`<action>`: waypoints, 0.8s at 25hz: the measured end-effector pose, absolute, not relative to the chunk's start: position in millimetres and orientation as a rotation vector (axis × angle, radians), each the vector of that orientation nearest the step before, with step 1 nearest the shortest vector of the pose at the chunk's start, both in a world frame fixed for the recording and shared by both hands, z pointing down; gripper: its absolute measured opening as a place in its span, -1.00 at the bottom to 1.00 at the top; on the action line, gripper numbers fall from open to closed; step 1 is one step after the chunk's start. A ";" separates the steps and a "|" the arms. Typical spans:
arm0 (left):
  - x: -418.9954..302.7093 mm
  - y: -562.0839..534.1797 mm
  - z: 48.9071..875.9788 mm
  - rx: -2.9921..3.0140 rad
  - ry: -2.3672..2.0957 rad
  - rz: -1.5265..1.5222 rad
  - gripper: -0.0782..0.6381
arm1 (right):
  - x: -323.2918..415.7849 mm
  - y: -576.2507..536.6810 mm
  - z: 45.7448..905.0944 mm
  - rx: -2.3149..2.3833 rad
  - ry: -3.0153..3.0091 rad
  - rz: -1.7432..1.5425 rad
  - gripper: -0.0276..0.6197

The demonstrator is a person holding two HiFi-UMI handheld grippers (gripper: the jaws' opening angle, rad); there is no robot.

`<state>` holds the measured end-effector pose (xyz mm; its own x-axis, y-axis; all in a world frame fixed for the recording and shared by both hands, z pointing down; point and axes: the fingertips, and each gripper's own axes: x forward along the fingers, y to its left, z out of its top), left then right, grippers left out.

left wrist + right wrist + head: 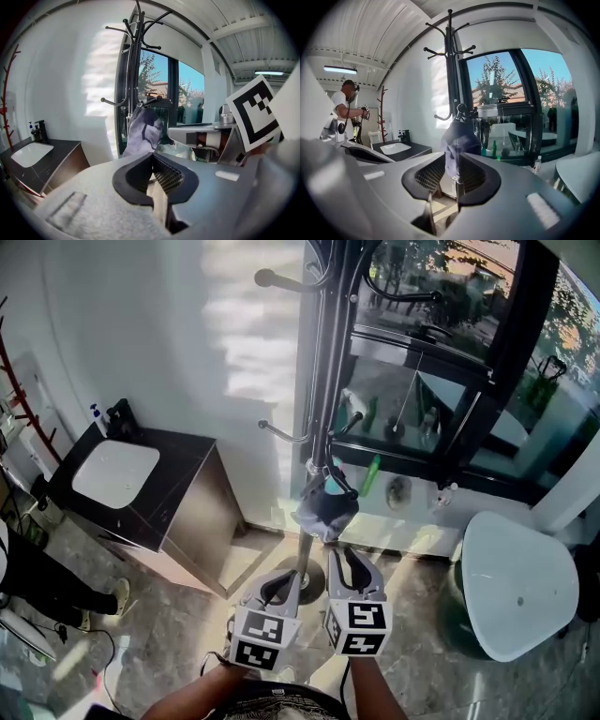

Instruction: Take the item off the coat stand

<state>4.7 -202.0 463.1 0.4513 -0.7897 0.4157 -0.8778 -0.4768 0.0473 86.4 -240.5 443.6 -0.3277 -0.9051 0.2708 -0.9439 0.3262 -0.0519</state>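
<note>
A grey-blue fabric item with dark patches (325, 507) (143, 133) (459, 145) is being carried on a low hook of the tall black metal coat stand (323, 381) (133, 70) (451, 70), hanging close against the stand's pole, on the side facing the person. It is not yet off the hook. The right gripper (345, 557) (451, 161) is being held just below and in front of the stand's low hook. Its jaws are standing apart, and the item's lower end is being seen between them in the right gripper view; a gap is showing beside the cloth and the pads are not pressing on it, so nothing is being gripped. The left gripper (293, 575) (151, 154) is being held beside the right one, a little further from the stand. Its jaws are being kept together at the tips with nothing between them, and the item is hanging beyond them, apart. Near the foot of the stand, on its left, a dark cabinet with a white sink top (141, 479) is being seen against the wall. On the stand's right, well apart, a white rounded table (516, 587) is being seen. Directly behind the stand a large dark-framed window (441, 352) is being shown.
</note>
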 end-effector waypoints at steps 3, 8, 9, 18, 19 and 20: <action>1.6 -213.4 464.5 2.446 -1.431 0.491 -0.77 | 84.7 -255.8 450.7 1.695 -2.364 0.285 -0.61; -4.3 -228.3 468.3 2.448 -1.413 0.489 -0.77 | 82.9 -276.0 473.6 1.681 -2.312 0.327 -0.40; -5.3 -233.1 468.1 2.450 -1.410 0.485 -0.77 | 82.2 -280.2 476.7 1.677 -2.303 0.329 -0.39; -10.9 -268.4 473.2 2.484 -1.341 0.519 -0.77 | 75.8 -311.2 486.1 1.684 -2.269 0.304 -0.48; -11.3 -270.5 472.9 2.488 -1.335 0.522 -0.77 | 75.1 -314.8 484.9 1.689 -2.267 0.296 -0.52; -10.9 -271.9 472.4 2.496 -1.327 0.526 -0.77 | 74.7 -318.4 484.4 1.694 -2.264 0.292 -0.56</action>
<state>-10.9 -271.9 472.4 0.5157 -0.7390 0.4335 -0.8353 -0.5463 0.0624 74.7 -318.4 484.4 -0.2611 -0.8979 0.3544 -0.9584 0.2850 0.0159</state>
